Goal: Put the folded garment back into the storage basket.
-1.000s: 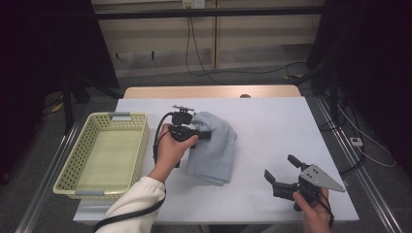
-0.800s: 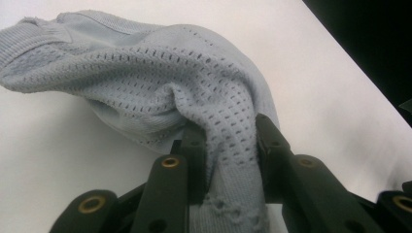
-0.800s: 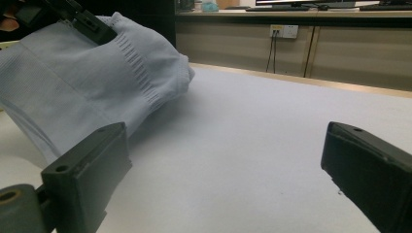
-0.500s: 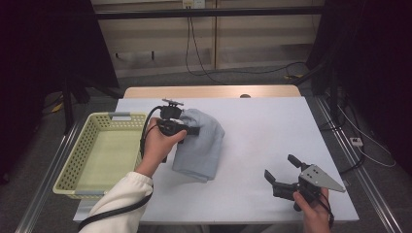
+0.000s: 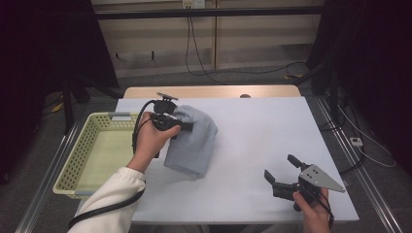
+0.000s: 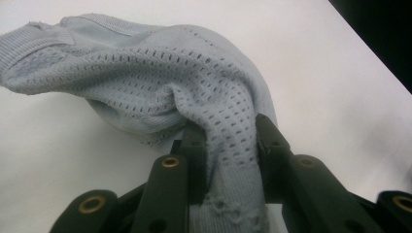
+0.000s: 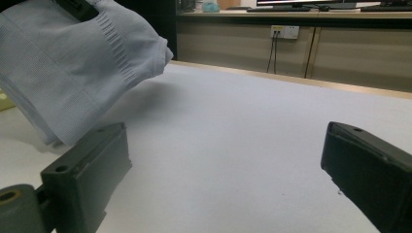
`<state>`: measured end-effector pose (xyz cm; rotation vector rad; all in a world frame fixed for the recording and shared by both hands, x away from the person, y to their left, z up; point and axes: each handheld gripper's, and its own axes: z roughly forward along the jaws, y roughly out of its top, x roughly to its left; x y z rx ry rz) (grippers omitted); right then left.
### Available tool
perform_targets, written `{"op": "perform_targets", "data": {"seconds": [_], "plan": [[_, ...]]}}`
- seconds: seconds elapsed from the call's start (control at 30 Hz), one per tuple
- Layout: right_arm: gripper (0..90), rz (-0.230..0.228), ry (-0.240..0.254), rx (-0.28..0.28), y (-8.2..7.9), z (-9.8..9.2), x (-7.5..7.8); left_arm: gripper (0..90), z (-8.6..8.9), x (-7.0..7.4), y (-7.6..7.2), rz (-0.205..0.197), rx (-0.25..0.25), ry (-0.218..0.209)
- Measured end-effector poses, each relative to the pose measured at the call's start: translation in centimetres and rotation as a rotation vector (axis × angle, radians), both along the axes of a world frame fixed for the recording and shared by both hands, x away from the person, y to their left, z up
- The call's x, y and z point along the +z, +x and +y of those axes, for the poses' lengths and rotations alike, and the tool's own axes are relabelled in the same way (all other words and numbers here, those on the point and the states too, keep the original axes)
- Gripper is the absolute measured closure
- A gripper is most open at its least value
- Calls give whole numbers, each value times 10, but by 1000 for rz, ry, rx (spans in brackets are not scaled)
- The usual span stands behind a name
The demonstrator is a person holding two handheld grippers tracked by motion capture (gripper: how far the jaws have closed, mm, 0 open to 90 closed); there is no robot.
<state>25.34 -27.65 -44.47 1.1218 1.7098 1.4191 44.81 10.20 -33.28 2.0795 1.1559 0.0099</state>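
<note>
One cloth (image 5: pixel 192 141), pale blue-grey knit, folded, held over the left half of the table (image 5: pixel 272 131), just right of the basket (image 5: pixel 92 155). Its upper edge is bunched between the jaws of the left gripper (image 5: pixel 180 127), which are closed on it; in the left gripper view a band of perforated fabric runs down between the two black jaws and passes out of frame at the bottom. How many layers are pinched cannot be made out. From above, the gripper body and hand (image 5: pixel 153 141) cover the cloth's upper left part. Whether the lower end rests on the table or hangs just clear of it cannot be told.

Long axis: from the gripped end by the table's far left down toward the near edge, slightly slanted to the right. A ribbed hem shows in the right gripper view, where the cloth is cut off by the left frame edge.

Left forearm, white sleeve (image 5: pixel 109 199), rises from the near left corner; the gripper points right, roughly level.

Right gripper (image 5: pixel 282 171) sits low at the near right corner, well apart from the cloth, pointing left toward it, jaws wide apart with nothing between them.
</note>
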Motion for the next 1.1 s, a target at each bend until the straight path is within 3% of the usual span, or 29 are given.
{"op": "perform_targets", "data": {"seconds": [0.3,1.1], "plan": [[36,0,5,-4,0,0,0,716,9,17,5,-22,15,24],[36,-5,-3,-2,0,0,0,717,39,58,15,-22,26,29]]}}
